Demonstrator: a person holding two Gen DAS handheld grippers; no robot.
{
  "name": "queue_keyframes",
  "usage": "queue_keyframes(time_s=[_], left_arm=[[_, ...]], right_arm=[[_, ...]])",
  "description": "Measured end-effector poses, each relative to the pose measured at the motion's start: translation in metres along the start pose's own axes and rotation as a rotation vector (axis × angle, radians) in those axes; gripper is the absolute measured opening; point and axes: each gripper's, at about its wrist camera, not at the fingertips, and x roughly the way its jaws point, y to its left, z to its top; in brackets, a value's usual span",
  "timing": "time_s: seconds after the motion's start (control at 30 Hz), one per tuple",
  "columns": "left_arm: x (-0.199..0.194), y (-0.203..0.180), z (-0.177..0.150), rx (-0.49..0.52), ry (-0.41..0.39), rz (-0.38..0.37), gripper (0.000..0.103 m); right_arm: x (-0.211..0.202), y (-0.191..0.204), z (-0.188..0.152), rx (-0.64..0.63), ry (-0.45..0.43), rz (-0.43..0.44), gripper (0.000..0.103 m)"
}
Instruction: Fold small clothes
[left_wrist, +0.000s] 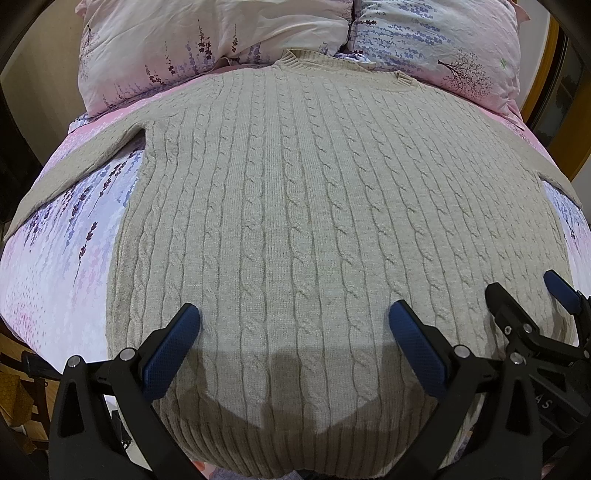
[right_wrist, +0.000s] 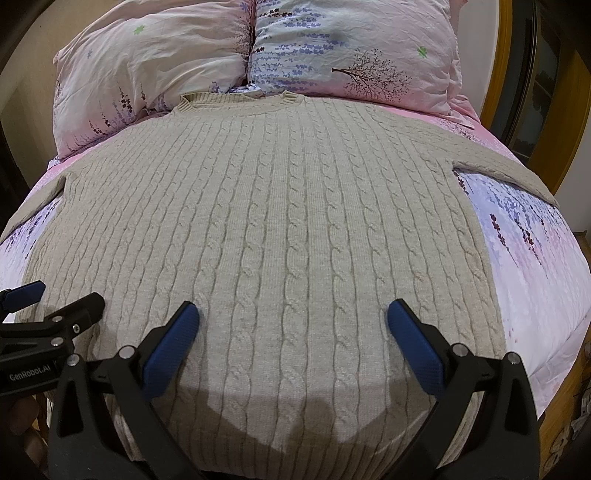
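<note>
A beige cable-knit sweater (left_wrist: 314, 206) lies flat and spread out on the bed, collar toward the pillows, both sleeves stretched out to the sides; it also fills the right wrist view (right_wrist: 280, 221). My left gripper (left_wrist: 293, 314) is open and empty, hovering above the sweater's lower part near the hem. My right gripper (right_wrist: 291, 314) is open and empty, also above the lower part, to the right of the left one. The right gripper shows at the right edge of the left wrist view (left_wrist: 524, 291). The left gripper shows at the left edge of the right wrist view (right_wrist: 59, 291).
The bed has a pink and lavender floral sheet (left_wrist: 62, 258). Two matching pillows (left_wrist: 207, 44) (right_wrist: 354, 55) lie at the head, touching the collar. A wooden frame (right_wrist: 506, 92) stands on the right. The bed's near edge lies under the hem.
</note>
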Motion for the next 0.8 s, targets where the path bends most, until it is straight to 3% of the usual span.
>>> queue_keyframes(time_s=[0.8], left_arm=[[-0.0018, 0.0006, 0.0028, -0.003, 0.012, 0.003, 0.102]], right_arm=[[0.0060, 0.0010, 0.0027, -0.017, 0.047, 0.004, 0.101]])
